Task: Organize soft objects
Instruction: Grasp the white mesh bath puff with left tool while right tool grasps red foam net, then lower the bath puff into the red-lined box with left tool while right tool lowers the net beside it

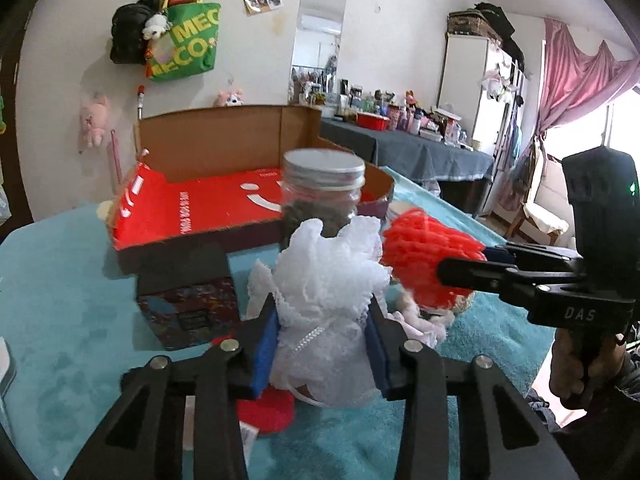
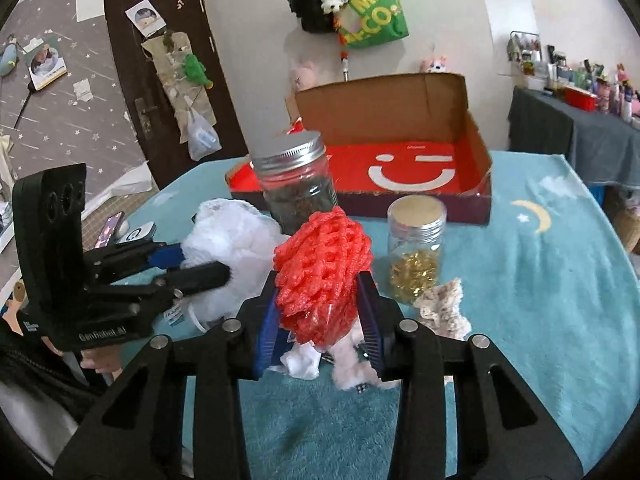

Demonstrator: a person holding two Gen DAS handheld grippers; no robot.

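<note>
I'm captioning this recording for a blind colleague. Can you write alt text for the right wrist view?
The right gripper clamps a red foam net above a teal blanket. To its left, the left gripper holds a white mesh puff; two lidded jars and an open red-lined box stand behind.

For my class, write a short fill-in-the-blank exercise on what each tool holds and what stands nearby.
1. The left tool is closed on a mesh puff coloured ____.
2. The right tool grips a foam net coloured ____.
3. The open cardboard box has a red floor printed with a white ____.
4. The jar of gold pieces stands on a blanket coloured ____.

Missing words: white; red; smiley face; blue
</note>
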